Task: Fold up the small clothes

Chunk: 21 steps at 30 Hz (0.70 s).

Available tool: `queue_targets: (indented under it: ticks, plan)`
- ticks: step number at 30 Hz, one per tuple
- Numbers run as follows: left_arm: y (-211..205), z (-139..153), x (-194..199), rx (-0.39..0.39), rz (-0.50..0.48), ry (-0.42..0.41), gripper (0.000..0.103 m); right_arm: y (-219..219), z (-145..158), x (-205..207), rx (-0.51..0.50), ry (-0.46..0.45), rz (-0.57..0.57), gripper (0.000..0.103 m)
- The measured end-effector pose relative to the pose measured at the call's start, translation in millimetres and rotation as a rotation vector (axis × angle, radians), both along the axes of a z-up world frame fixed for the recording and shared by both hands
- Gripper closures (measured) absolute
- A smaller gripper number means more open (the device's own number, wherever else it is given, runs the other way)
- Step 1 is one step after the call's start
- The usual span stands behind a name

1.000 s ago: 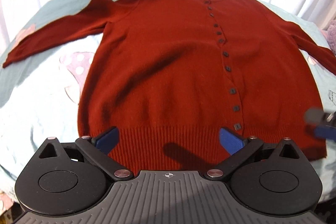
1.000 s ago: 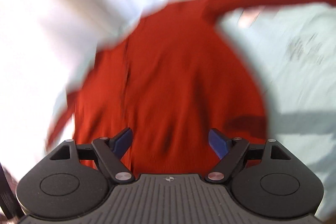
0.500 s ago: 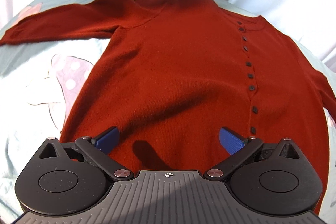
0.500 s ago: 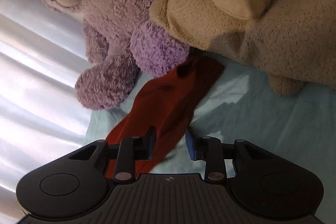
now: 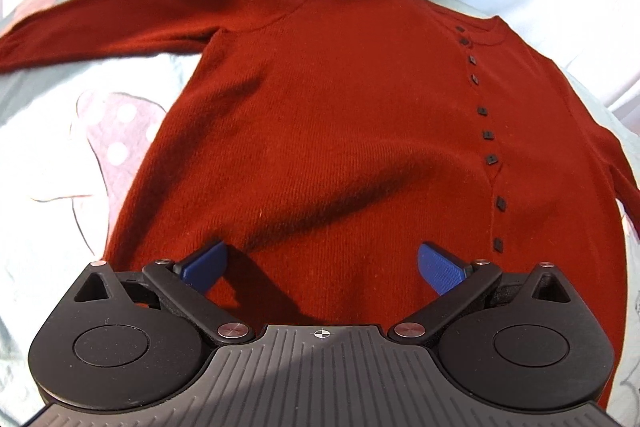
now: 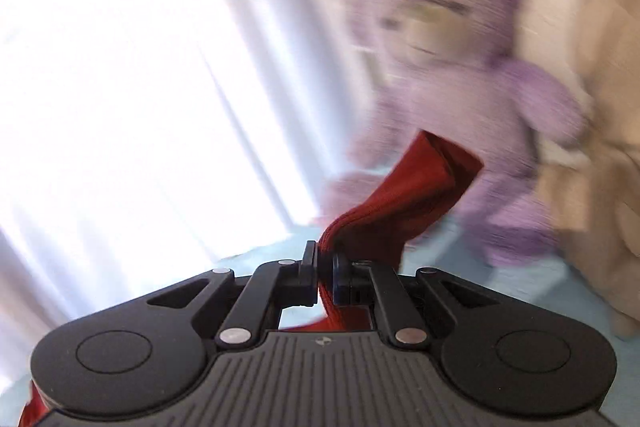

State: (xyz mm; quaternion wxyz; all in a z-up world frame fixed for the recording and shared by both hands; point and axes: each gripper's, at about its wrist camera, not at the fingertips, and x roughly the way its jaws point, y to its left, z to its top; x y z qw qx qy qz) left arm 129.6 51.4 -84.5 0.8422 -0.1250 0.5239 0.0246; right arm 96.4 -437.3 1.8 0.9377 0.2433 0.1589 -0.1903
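Across most of the left wrist frame the red cardigan (image 5: pixel 340 131) lies flat, buttoned, on the pale bedsheet (image 5: pixel 48 163). Low in that frame the left gripper (image 5: pixel 322 263) hangs over its hem, jaws wide. At the centre of the right wrist frame the right gripper (image 6: pixel 325 269) pinches the sleeve cuff (image 6: pixel 420 195); a slow carry across the chest should keep it uncreased.

Left gripper (image 5: pixel 322 263): black ribbed body, round side discs, silver pivot screws, blue fingertip pads (image 5: pixel 440 267).
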Motion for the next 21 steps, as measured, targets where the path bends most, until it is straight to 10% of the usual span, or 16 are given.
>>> queue_targets:
  ticks: [3, 6, 10, 17, 21]
  plan:
    - [1.4, -0.3, -0.8, 0.001, -0.039, -0.001, 0.0, 105.5, 29.4, 18.5, -0.095, -0.085, 0.438, 0.096]
    - [-0.6, -1.6, -0.3, 0.023, -0.087, 0.004, 0.0, 185.9, 18.6, 27.2, -0.117, -0.005, 0.736, 0.072]
    - [-1.4, -0.3, -8.4, 0.02, -0.105, -0.038, 0.0, 207.2, -21.5, 34.4, -0.003, 0.127, 0.764, 0.069]
    - [7.0, 31.6, 40.6, -0.202, -0.143, -0.162, 0.007, 180.5, -63.2, 26.1, 0.089, 0.272, 0.687, 0.069]
    - [7.0, 8.8, 88.0, -0.264, -0.124, -0.059, 0.029, 176.9, -72.6, 15.3, 0.105, 0.3, 0.66, 0.069]
